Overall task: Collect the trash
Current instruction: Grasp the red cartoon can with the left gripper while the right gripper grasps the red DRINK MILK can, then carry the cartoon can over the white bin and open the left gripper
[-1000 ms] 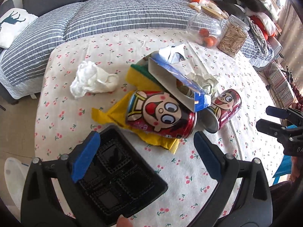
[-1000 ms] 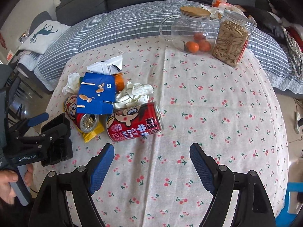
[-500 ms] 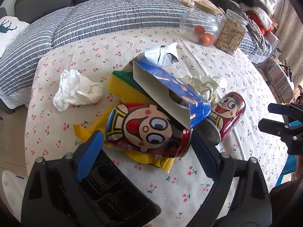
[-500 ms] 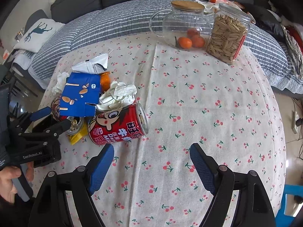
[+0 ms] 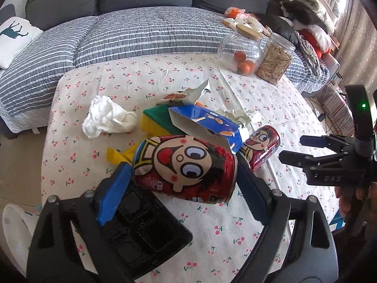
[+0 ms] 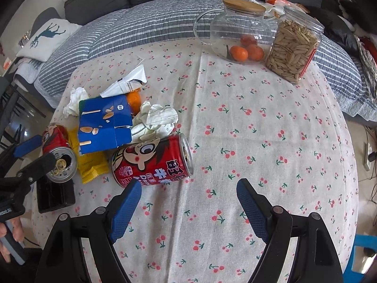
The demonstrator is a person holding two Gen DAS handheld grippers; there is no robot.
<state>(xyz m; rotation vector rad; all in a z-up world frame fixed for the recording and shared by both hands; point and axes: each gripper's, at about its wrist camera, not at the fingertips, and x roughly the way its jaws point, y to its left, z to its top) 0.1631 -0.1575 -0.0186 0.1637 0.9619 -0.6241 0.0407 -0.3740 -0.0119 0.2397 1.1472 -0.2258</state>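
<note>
Two red drink cans printed with a cartoon face are the largest pieces of trash on the round counter [image 6: 259, 141], which is covered by a white cloth with a cherry print. The nearer red can [image 5: 186, 167] lies on its side between the blue pads of the left hand-held gripper [image 5: 186, 188], which grips it end to end; in the right wrist view its open top [image 6: 61, 165] with the pull tab faces the camera, and the can looks raised a little off the cloth. The second red can [image 6: 153, 162] lies on its side on the cloth just in front of the right hand-held gripper [image 6: 186, 202], whose jaws stand wide with nothing between them; its left pad is close to the can's side, though I cannot tell whether they touch.

A torn blue cardboard snack box [image 6: 103, 122] leans over both cans. Under and beside it lie a yellow foil wrapper [image 6: 92, 165], a yellow and green sponge [image 5: 157, 120], crumpled whitish paper [image 6: 155, 120] and a torn white packet [image 6: 129, 82]. A crumpled white tissue [image 5: 108, 118] sits apart on the left of the heap in the left wrist view. A black plastic tray with compartments [image 5: 143, 233] rests at the counter's near edge, below the held can.

At the far side stand a clear glass pot with a wooden lid holding small oranges [image 6: 238, 35] and, touching it, a clear jar of seeds [image 6: 294, 44]. A striped grey quilt [image 6: 146, 28] lies beyond.
</note>
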